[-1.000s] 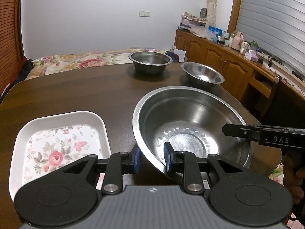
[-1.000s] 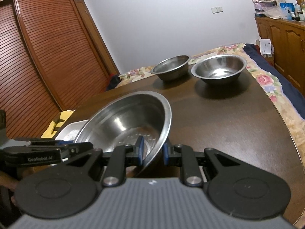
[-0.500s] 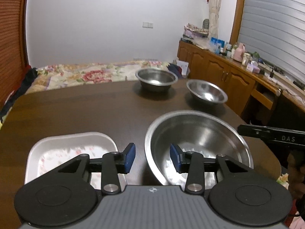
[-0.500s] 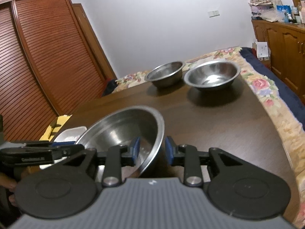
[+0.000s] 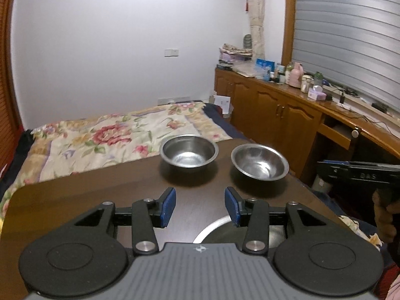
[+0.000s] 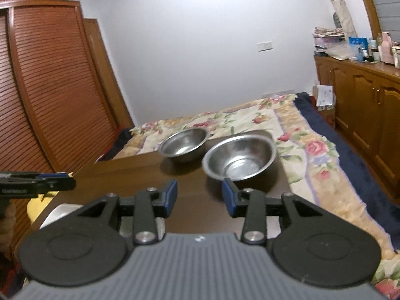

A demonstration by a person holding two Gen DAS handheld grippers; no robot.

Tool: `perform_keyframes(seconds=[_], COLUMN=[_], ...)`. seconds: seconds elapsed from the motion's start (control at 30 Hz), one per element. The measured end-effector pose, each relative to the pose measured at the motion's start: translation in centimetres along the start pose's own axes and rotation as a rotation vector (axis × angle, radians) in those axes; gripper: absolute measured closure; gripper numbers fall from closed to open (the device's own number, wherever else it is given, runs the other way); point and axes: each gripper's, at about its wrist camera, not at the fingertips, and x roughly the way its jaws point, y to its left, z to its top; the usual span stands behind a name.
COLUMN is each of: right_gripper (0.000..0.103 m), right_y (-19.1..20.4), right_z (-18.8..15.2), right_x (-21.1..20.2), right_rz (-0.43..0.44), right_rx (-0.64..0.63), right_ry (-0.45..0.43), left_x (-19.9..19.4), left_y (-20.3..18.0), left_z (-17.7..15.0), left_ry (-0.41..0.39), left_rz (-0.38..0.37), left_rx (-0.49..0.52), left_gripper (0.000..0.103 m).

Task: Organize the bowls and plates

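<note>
Both my left claw (image 5: 200,206) and right claw (image 6: 200,197) are released and hold nothing. Two small steel bowls sit apart at the bench's (image 5: 87,195) far edge. I judge I should grip the right bowl (image 6: 240,160) by its near rim, squarely, and nest it gently into the left bowl (image 6: 183,143).

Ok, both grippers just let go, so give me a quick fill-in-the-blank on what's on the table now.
1. Both the left gripper and the right gripper have their jaws ____.
2. At the table's far end stand ____ small steel bowls.
3. The large steel bowl's rim shows below the ____ gripper.

Missing: open; two; left
</note>
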Motion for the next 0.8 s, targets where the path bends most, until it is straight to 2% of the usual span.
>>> perform_keyframes(seconds=[0.17,0.37,0.8], right_gripper=[0.062,0.062,0.062], right_y=[-1.8,-4.0,-6.5], right_z=[0.9,1.3,0.8], right_x=[1.7,5.1,9.5], right_rz=[-0.05,-0.093,-0.115], right_rx=[0.007,0.028,0.1], right_ry=[-0.014,0.004,0.079], left_x=[2.5,6.3,14.0], left_y=[-0.6,-1.2,-2.3], left_z=[1.3,2.6,4.5], left_ry=[0.024,0.073,0.181], left_rz=[-0.019,-0.063,-0.152], left_rx=[0.072,0.108,0.119], left_gripper=[0.057,0.057,0.057])
